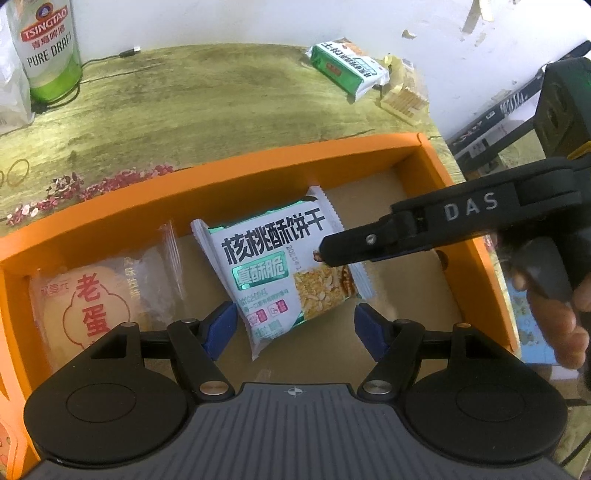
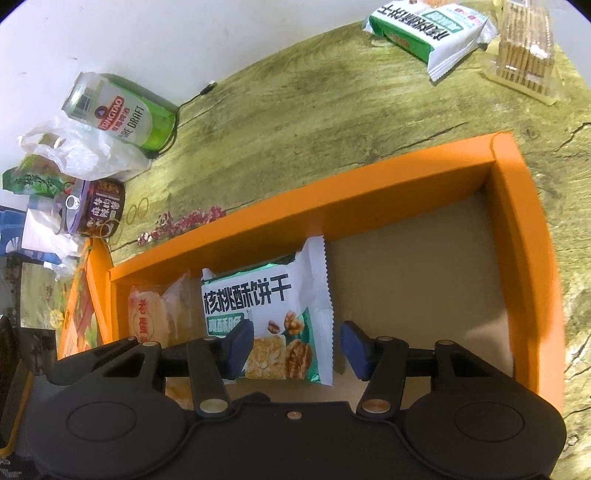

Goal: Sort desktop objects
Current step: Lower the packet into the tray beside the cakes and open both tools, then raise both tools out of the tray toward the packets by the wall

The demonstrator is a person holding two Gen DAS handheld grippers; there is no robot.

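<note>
Two snack packets lie inside one orange box.

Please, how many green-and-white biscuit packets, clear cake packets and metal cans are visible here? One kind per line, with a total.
Green-and-white biscuit packets: 2
Clear cake packets: 1
Metal cans: 2
Total: 5

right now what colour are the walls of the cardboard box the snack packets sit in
Orange walls with a plain brown cardboard floor; clearest in the right wrist view.
</note>
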